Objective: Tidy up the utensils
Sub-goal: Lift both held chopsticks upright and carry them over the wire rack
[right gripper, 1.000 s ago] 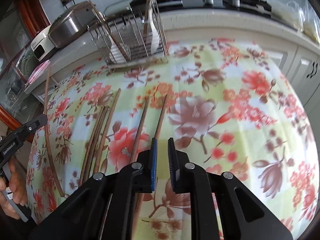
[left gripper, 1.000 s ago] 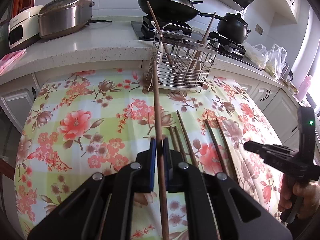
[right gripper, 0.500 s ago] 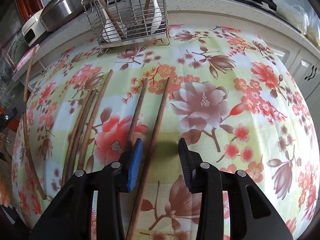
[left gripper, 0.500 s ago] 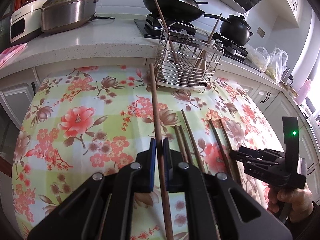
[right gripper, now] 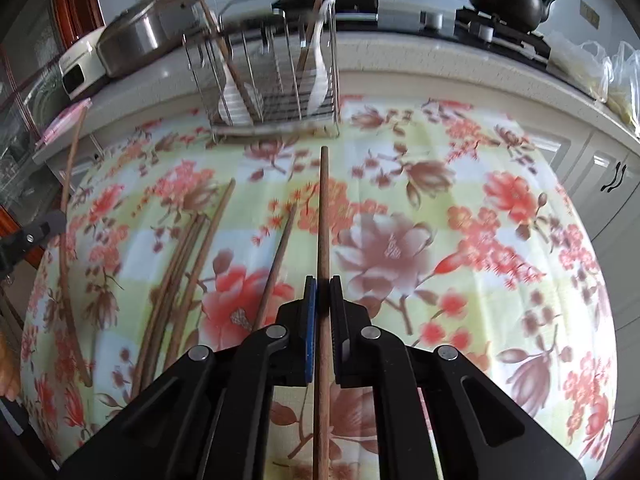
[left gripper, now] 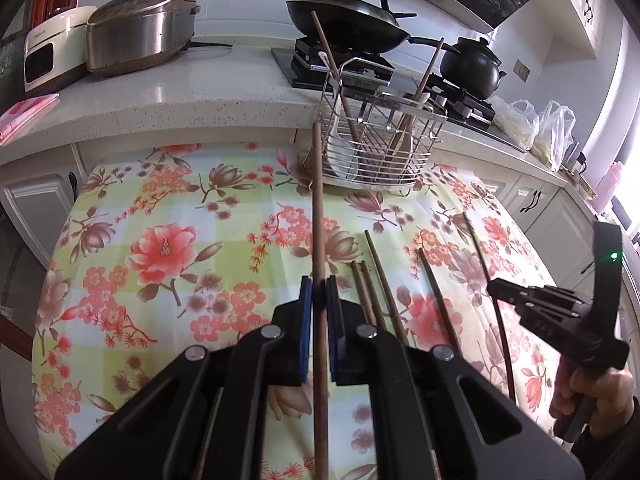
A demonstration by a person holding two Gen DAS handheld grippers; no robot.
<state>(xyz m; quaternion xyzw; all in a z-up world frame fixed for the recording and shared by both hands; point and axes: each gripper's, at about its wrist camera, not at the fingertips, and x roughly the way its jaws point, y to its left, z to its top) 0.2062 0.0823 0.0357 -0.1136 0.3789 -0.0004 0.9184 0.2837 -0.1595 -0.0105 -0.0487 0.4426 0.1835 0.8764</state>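
My left gripper is shut on a brown chopstick that points toward the wire utensil rack at the table's far edge. My right gripper is shut on another brown chopstick, lifted off the cloth and also pointing at the rack. The rack holds white spoons and a few chopsticks. Several loose chopsticks lie on the floral tablecloth, seen in the right wrist view as a bundle and a single one. The right gripper also shows in the left wrist view.
Behind the table runs a counter with a rice cooker, a stove with a wok and a black pot. Plastic bags lie at the counter's right. Cabinets stand to the right of the table.
My right gripper was shut and empty, opened over a chopstick on the cloth, then shut on it and lifted it. My left gripper kept its chopstick and moved nearer the rack.
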